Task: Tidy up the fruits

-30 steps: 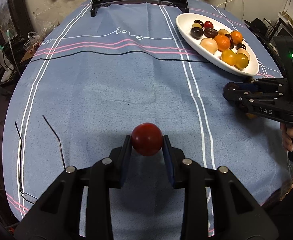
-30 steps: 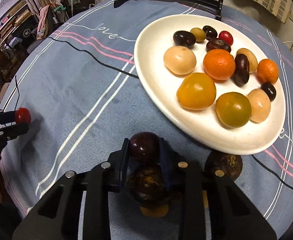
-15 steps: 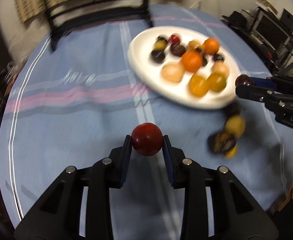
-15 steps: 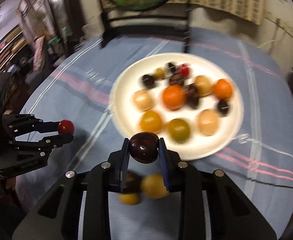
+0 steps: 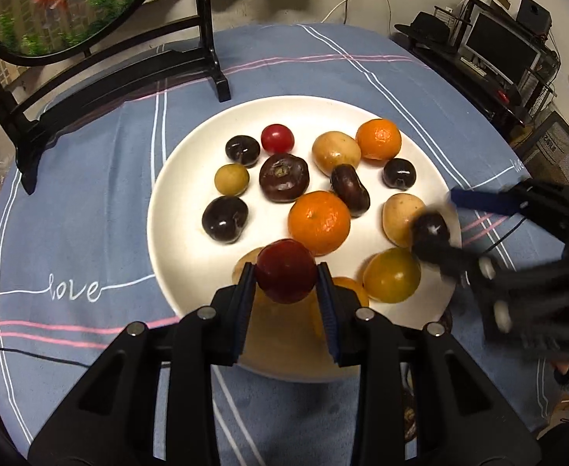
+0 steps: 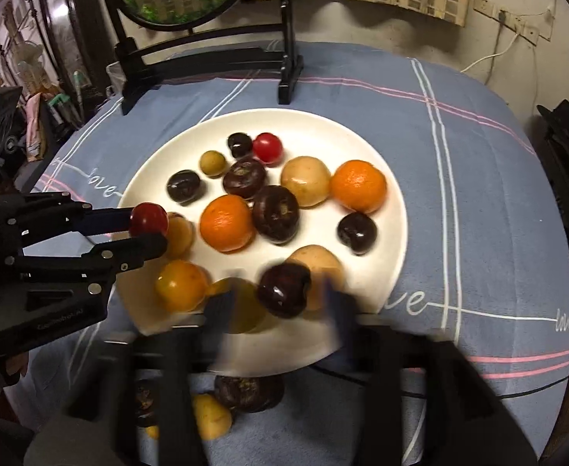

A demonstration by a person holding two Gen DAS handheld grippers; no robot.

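A glossy white ceramic-looking plate (image 5: 175, 209) sits on a matt woven blue cloth (image 5: 90, 202) over the bench, holding shiny smooth dark plums (image 5: 225, 219) and dimpled oranges (image 5: 319, 221), beside matt black plastic claws (image 5: 286, 299) with metal pins.

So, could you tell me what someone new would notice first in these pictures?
Most striking is the white plate heaped with fruit at the middle of the blue tablecloth. Over its near edge the left gripper has a red fruit between its opening jaws, while the right gripper's jaws spread apart around a dark fruit. Behind the plate stands a round goldfish screen.
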